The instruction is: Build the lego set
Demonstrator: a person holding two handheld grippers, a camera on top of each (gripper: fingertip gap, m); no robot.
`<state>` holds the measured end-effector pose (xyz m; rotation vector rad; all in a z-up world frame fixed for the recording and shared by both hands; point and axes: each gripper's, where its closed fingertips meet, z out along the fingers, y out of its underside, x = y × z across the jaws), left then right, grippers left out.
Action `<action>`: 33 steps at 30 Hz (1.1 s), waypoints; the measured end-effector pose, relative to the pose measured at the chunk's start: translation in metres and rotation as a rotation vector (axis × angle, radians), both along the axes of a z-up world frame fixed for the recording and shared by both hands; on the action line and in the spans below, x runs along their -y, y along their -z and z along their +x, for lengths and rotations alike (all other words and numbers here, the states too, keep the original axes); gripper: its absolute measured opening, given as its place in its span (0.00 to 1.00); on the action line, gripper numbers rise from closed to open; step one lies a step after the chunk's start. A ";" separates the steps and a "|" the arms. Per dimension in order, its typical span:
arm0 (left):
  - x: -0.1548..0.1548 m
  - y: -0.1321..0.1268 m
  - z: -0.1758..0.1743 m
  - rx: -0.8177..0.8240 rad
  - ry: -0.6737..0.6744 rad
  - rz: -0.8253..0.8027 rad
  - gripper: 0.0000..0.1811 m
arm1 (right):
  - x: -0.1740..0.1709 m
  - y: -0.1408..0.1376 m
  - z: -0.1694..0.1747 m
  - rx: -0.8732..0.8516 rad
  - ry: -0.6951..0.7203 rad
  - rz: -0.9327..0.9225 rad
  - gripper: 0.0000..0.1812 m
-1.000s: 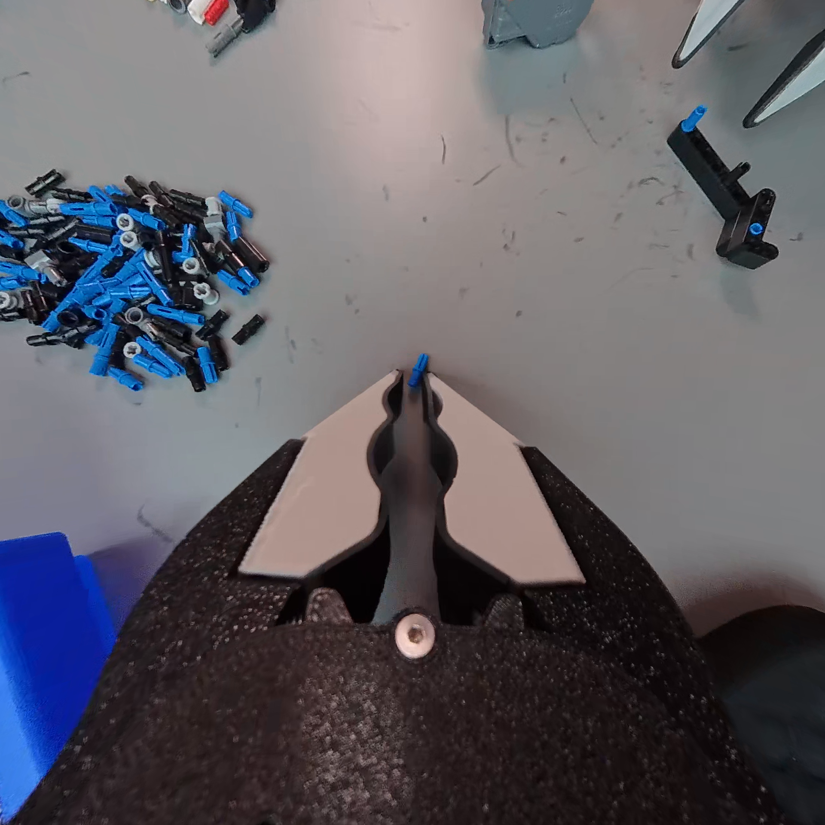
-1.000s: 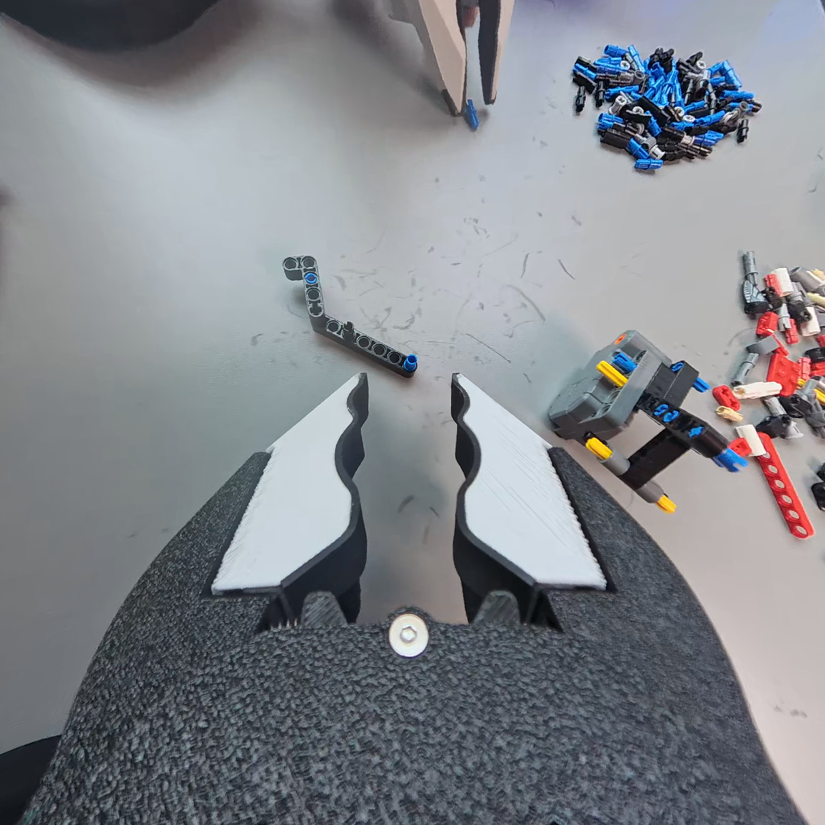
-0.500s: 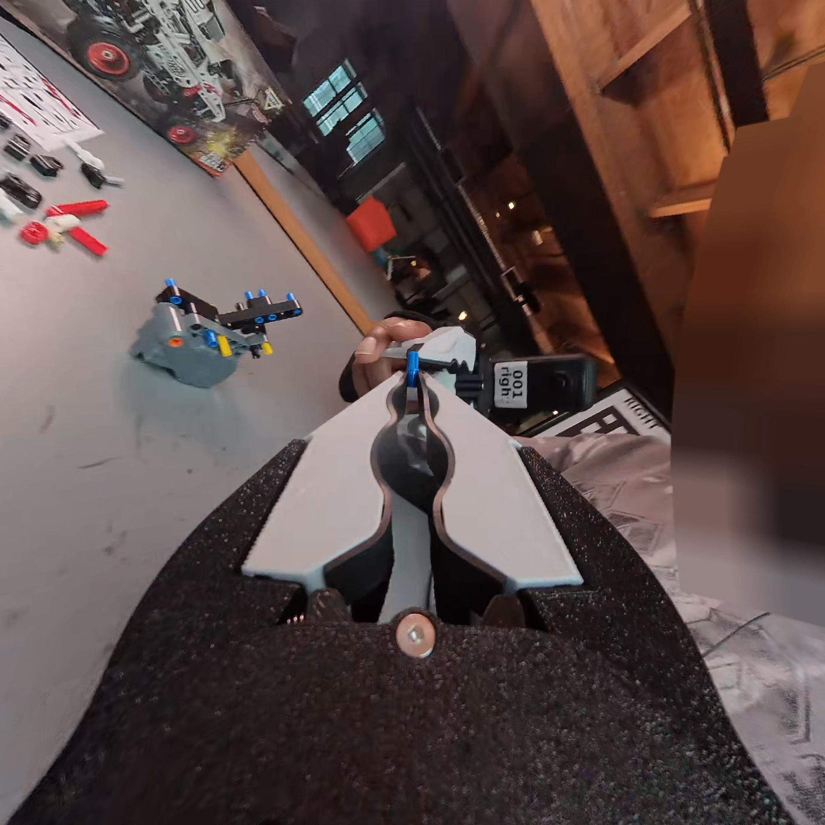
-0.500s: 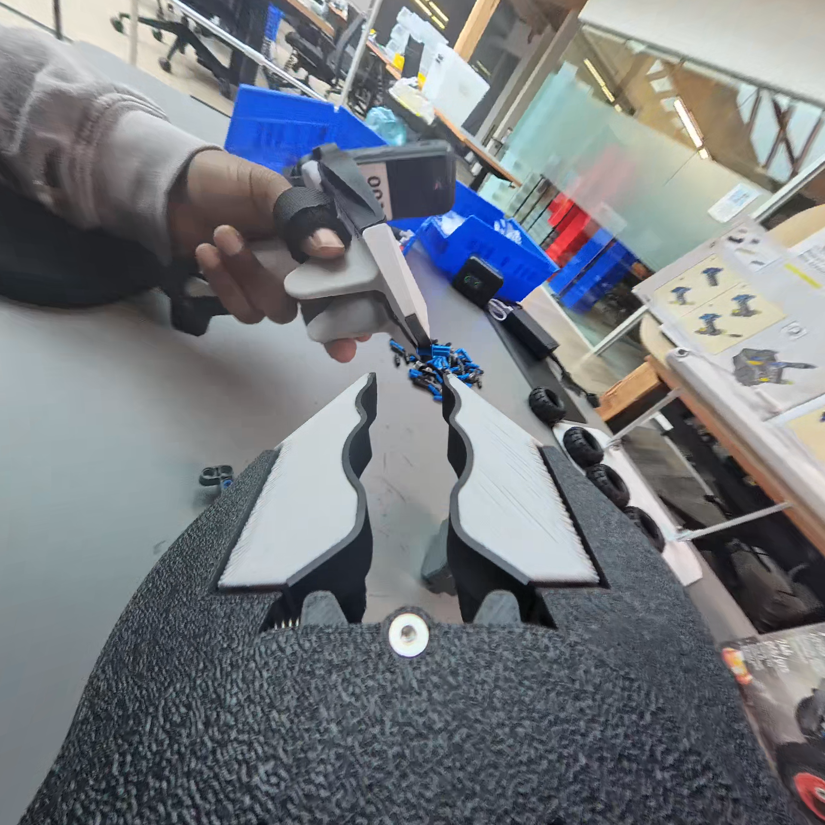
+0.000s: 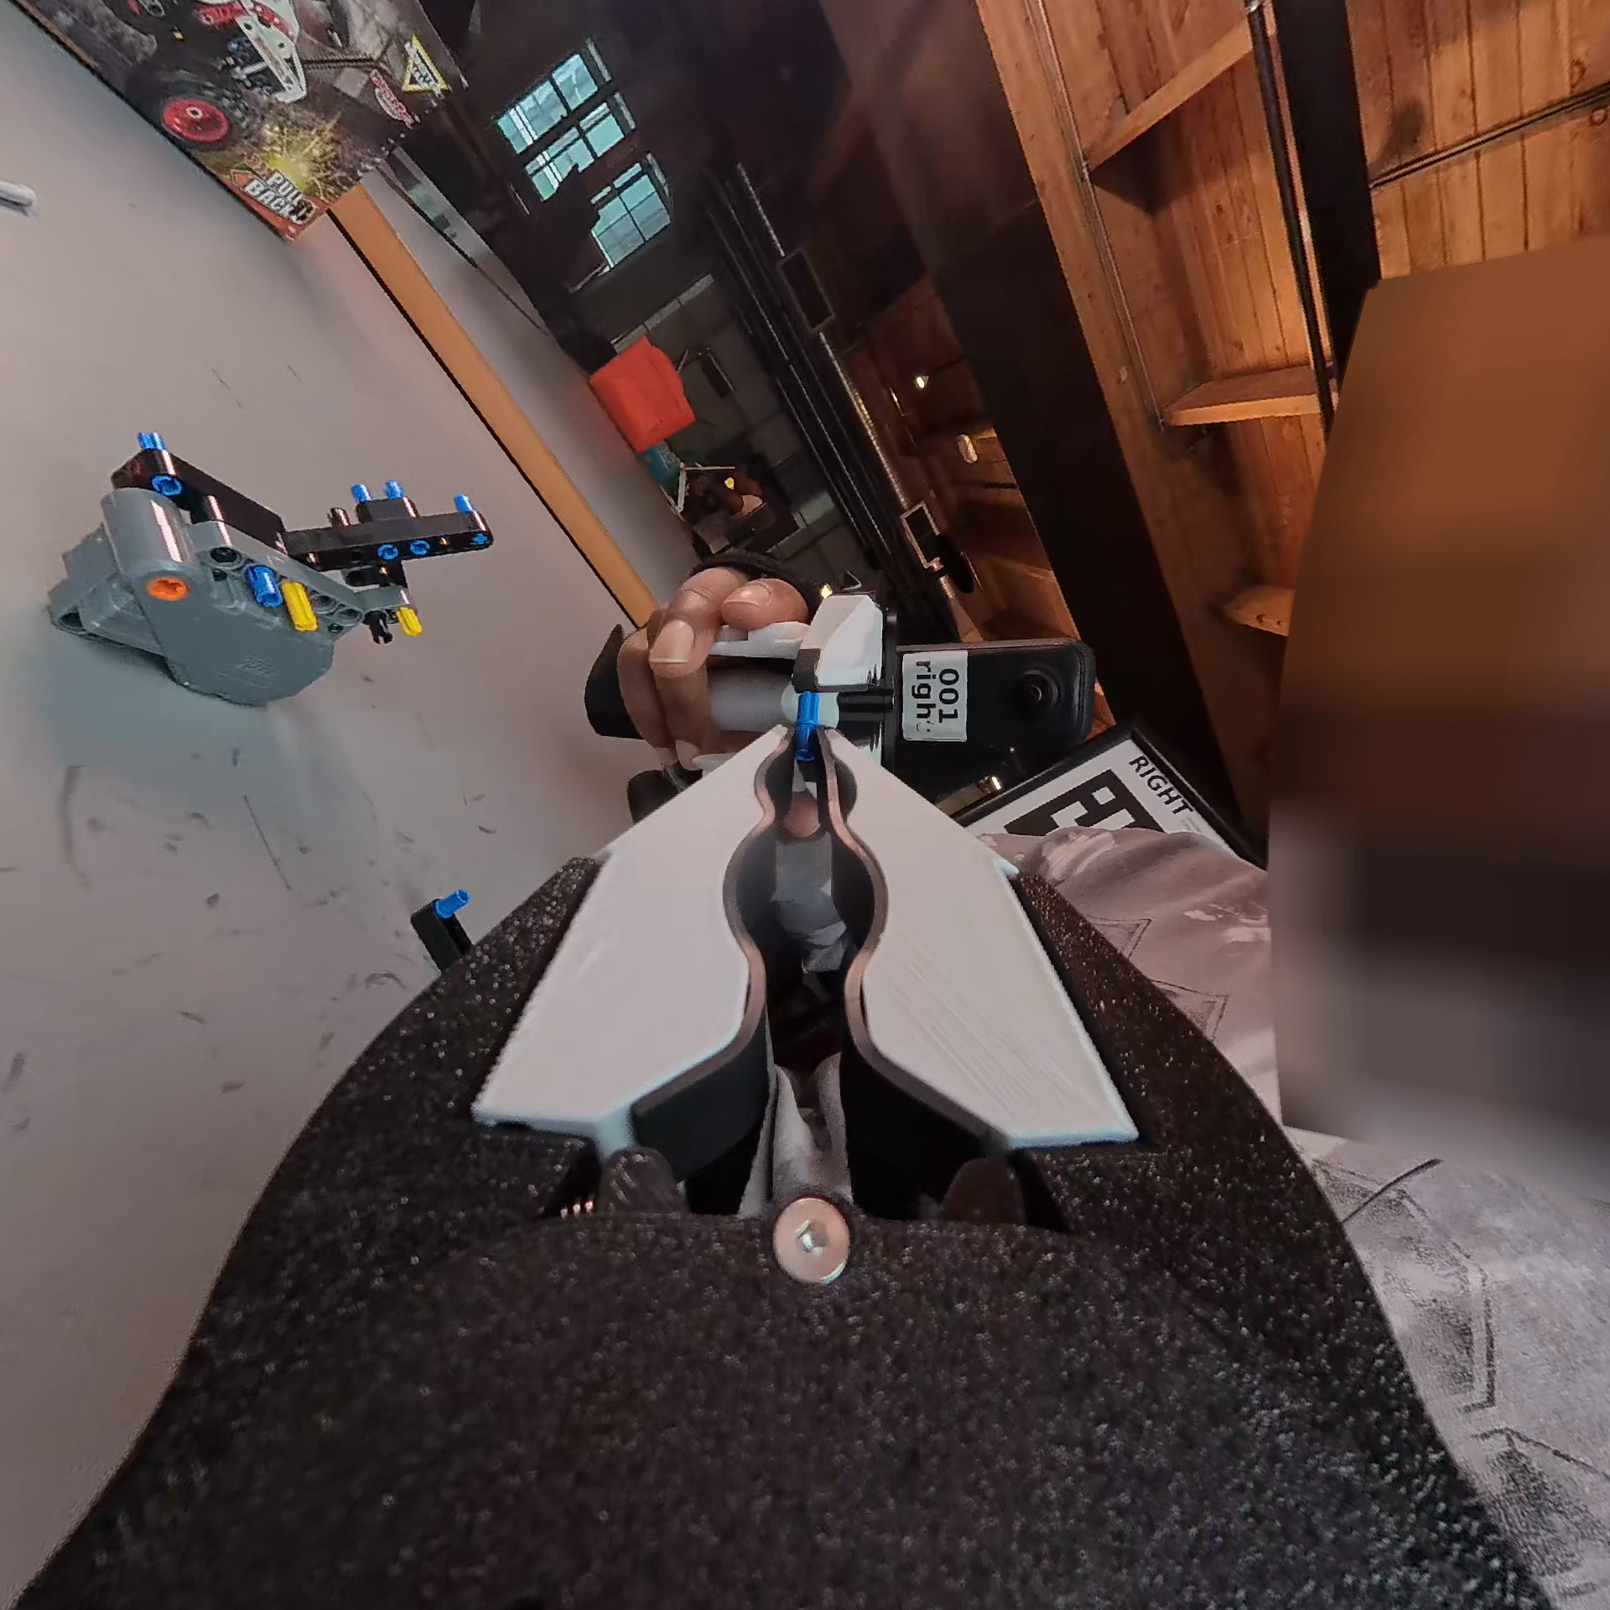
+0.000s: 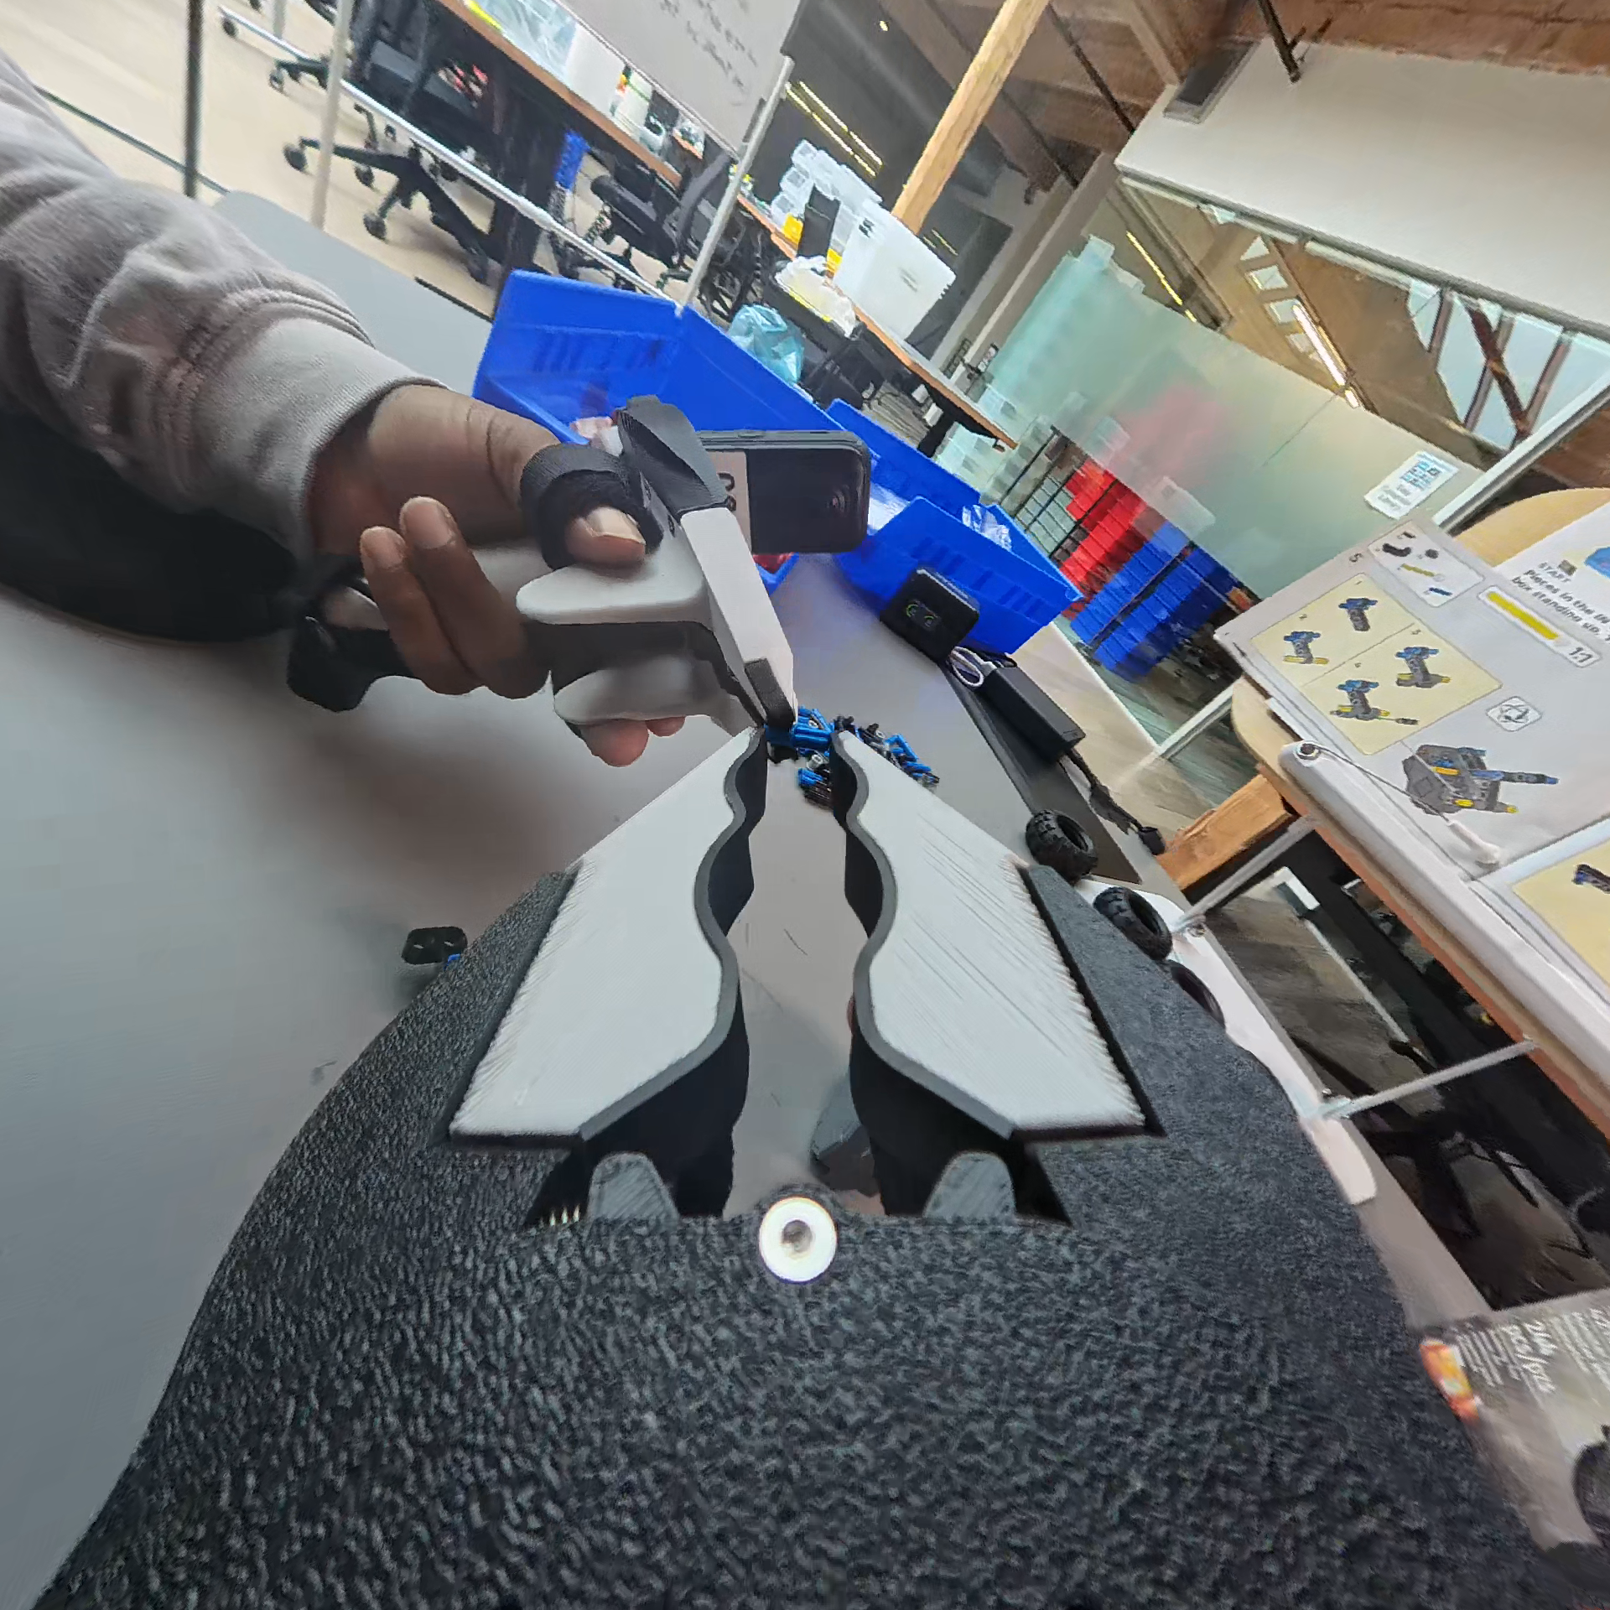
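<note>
My left gripper [image 5: 802, 751] is shut on a small blue pin [image 5: 805, 716] that sticks out past its tips. It is raised off the grey table [image 5: 218, 871] and points at my right gripper [image 5: 836, 662], held in a hand just beyond. In the right wrist view my right gripper [image 6: 797, 754] is open and empty, and the left gripper [image 6: 771, 701] has its tip just above my left fingertip [image 6: 751, 758]. A pile of blue and black pins [image 6: 871, 754] lies behind. The grey motor assembly [image 5: 200, 592] with black beams stands at left. A black bent beam [image 5: 443, 925] with a blue pin lies near my left gripper.
The set's box [image 5: 261, 104] lies at the table's far edge. Blue bins [image 6: 610, 366], a black charger [image 6: 928, 614], small black tyres [image 6: 1058, 845] and an open instruction booklet [image 6: 1394, 679] surround the work area. A sleeved arm [image 6: 157, 348] rests on the table at left. My two grippers' fingertips are within a few centimetres of each other.
A second ago both grippers looked down at the table. They have since tilted up to face each other and moved closer. The right gripper's fingers have narrowed slightly; the left still holds the pin.
</note>
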<state>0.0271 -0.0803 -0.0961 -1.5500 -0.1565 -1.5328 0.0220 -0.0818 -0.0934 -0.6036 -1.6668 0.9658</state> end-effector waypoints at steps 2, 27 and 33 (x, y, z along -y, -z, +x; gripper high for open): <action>0.000 0.001 0.001 -0.041 -0.005 0.007 0.02 | -0.001 -0.002 0.004 0.009 -0.031 -0.029 0.04; 0.027 0.024 0.036 -0.274 0.231 0.006 0.02 | 0.029 0.029 0.035 0.233 -0.279 -0.005 0.03; 0.017 0.013 0.022 -0.184 0.141 0.024 0.04 | 0.018 0.019 0.022 0.137 -0.192 -0.011 0.03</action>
